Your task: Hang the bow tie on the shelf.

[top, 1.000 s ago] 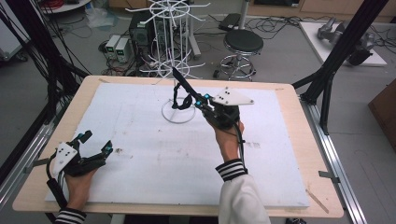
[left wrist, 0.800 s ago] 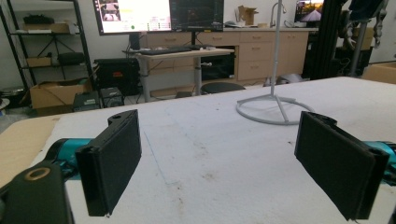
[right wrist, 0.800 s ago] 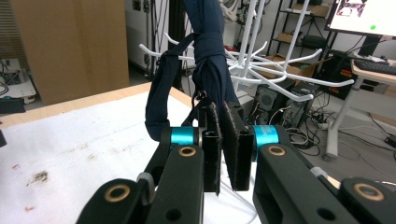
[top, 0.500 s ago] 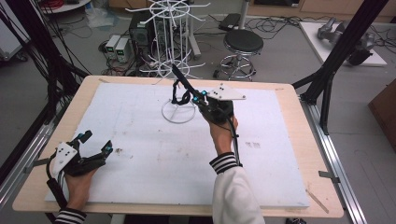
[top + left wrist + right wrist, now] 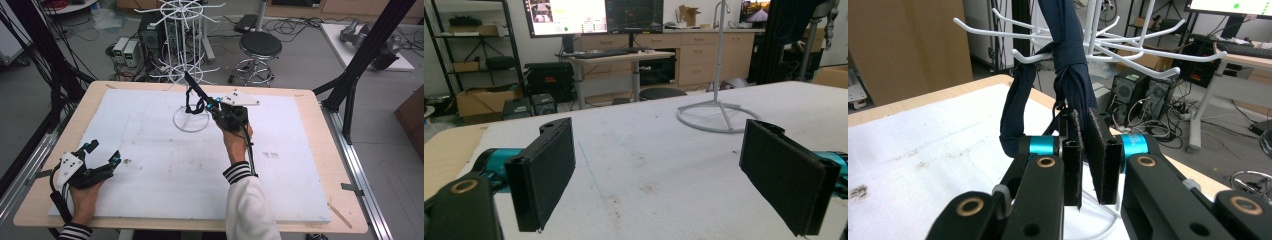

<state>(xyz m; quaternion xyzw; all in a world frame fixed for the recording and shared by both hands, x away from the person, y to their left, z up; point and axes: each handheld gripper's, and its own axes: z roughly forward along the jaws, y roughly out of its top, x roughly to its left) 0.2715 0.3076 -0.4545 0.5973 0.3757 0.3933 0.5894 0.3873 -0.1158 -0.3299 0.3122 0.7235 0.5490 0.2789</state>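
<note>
A dark navy cloth strap point(image 5: 1070, 65) hangs over a hook of the white wire rack point(image 5: 1128, 47), and one loop point(image 5: 1015, 110) droops to the left of the jaws. My right gripper point(image 5: 1087, 145) is shut on the strap's lower part, just in front of the rack. From above, that gripper point(image 5: 207, 106) sits over the rack's ring base point(image 5: 175, 121), and the strap point(image 5: 192, 87) runs up and back from it. My left gripper point(image 5: 102, 154) rests at the table's front left, open with nothing in it point(image 5: 674, 170).
The white foam board point(image 5: 150, 165) covers most of the wooden table point(image 5: 325, 130). The rack's ring base point(image 5: 716, 117) stands far ahead of the left jaws. Behind the table are a stool point(image 5: 260, 47), computer boxes point(image 5: 125, 50) and cables on the floor.
My right hand has pushed slightly forward toward the rack with the strap still held. The left gripper has stayed put.
</note>
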